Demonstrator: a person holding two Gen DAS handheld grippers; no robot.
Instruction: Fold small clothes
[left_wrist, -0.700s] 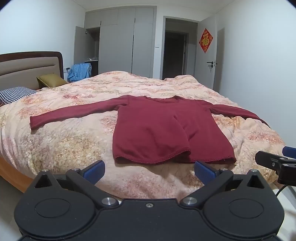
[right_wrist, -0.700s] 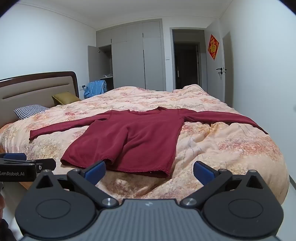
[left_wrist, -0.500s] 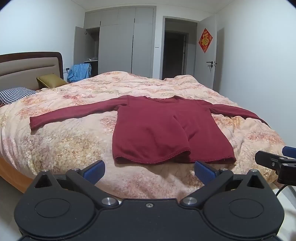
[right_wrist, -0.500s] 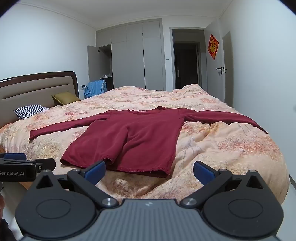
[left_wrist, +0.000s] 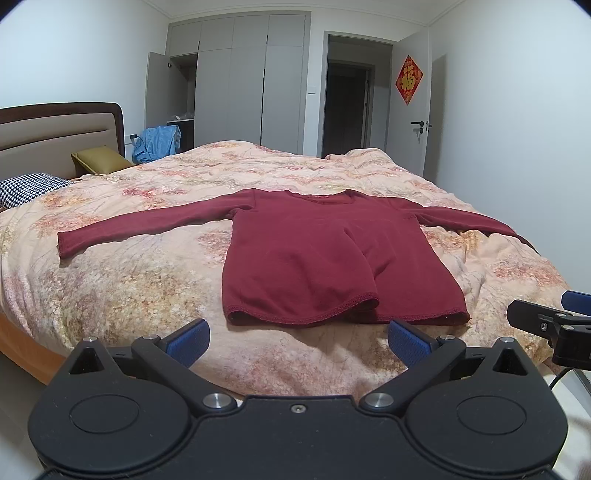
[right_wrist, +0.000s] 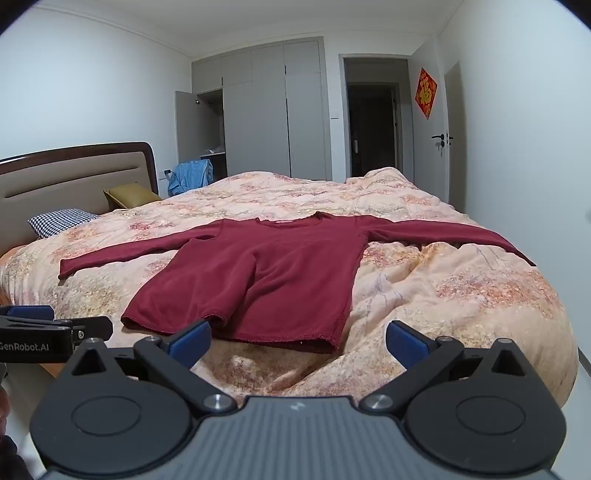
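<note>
- A dark red long-sleeved knit top (left_wrist: 325, 254) lies flat on a big bed with a pink and peach flowery quilt (left_wrist: 147, 280).
- The landmark here is the red top. Its neck points away toward the far side of the bed, and its bottom hem is the part nearest the cameras.
- One sleeve stretches out to the left of the top and the other stretches out to the right. Both sleeves rest on the quilt.
- The bottom hem is a bit wavy, and one fold of cloth overlaps near the middle of the hem.
- The left hand-held gripper (left_wrist: 297, 338) is black with blue pads. It is wide open and holds nothing. It hangs just in front of the hem of the top and does not touch it.
- The right hand-held gripper (right_wrist: 297, 338) is black and grey with blue pads. It is wide open too and holds nothing. It is in front of the right corner of the hem, with the quilt between them.
- Each hand-held gripper shows at the edge of the other one's view, so they are side by side.
- Far to the left of the top are a black-and-white checked pillow (right_wrist: 61, 221) and a mustard yellow cushion (right_wrist: 131, 195), up against a brown and beige padded headboard (right_wrist: 74, 177).
- Behind the top, past the bed, are a blue cloth (left_wrist: 159, 142), grey cupboards (left_wrist: 236, 81) and a dark open doorway (left_wrist: 345, 110).
</note>
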